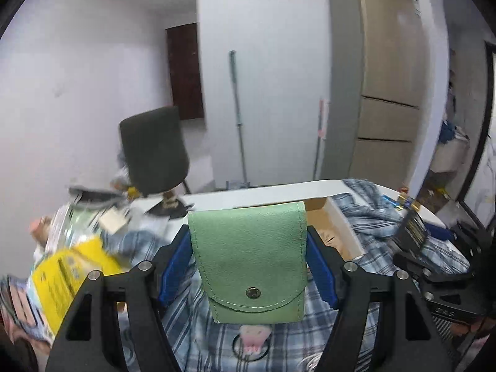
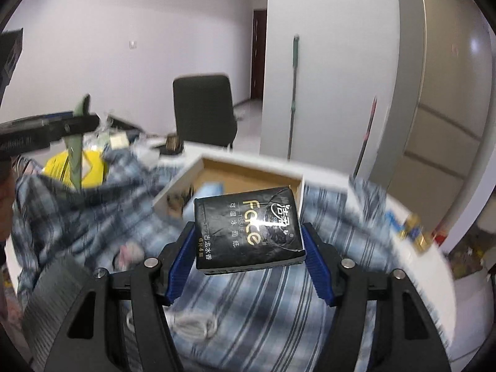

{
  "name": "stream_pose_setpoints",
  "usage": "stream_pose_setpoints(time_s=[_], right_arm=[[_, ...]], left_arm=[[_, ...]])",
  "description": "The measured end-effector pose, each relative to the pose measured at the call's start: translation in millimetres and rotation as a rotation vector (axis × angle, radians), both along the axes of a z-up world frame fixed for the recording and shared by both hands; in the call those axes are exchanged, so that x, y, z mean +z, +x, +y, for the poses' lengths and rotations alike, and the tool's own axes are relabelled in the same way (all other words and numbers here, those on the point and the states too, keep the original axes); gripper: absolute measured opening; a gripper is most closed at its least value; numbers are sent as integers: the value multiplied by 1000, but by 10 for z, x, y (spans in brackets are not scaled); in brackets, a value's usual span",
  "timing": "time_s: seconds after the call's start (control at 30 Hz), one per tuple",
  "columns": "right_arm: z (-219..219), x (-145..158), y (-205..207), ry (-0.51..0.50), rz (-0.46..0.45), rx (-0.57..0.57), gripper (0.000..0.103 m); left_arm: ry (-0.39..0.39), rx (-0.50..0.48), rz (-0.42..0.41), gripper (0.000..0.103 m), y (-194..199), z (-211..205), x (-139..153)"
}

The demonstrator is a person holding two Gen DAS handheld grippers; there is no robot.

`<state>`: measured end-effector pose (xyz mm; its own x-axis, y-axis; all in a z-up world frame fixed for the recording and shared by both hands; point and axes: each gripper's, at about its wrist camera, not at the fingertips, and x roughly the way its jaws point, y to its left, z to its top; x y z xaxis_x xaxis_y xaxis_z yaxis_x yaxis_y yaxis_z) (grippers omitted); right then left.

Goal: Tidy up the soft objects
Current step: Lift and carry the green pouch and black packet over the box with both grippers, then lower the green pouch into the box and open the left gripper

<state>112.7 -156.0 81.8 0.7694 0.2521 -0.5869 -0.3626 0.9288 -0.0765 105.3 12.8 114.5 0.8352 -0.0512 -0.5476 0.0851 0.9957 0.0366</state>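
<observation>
While clamped between the blue pads of the left gripper, hangs clear above the checked cloth: a green pouch, flap side facing the camera, snap button low on the flap, both side edges pressed by the pads. Just under the pouch's lower edge, on the cloth, lies a small pink charm on a dark ring. Beyond the pouch, an open cardboard box with a white rim, resting on the white table. To the left, a yellow packet amid blurred clutter; further back, a dark chair and a mop handle leaning on the wall.

Seen from the right wrist, gripped likewise in the right gripper: a black tissue pack with gold lettering, tilted, squeezed at both sides by the blue pads and held off the checked cloth. Directly behind the pack, the same cardboard box, with something pale blue and a few dark bits inside, too blurred to name. At far left of that view, the left gripper side-on, the green pouch dangling edge-on from it, above the yellow packet. Near the pack's lower left, on the cloth, a coil of pale cord.
</observation>
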Motion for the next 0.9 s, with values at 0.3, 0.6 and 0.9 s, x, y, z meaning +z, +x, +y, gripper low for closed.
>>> stream_pose_setpoints(time_s=[0.3,0.6,0.9], right_arm=[[157,356,803,23,6,-108,65],[138,125,1391,63,39,-225,65],[110,-576,1727,64,166,-222,65]], left_arm=[[12,-55,38,72,725,-383,105],[11,5,167,72,1550,-366,-399],[-11,1,201,72,2116,-225,-843]])
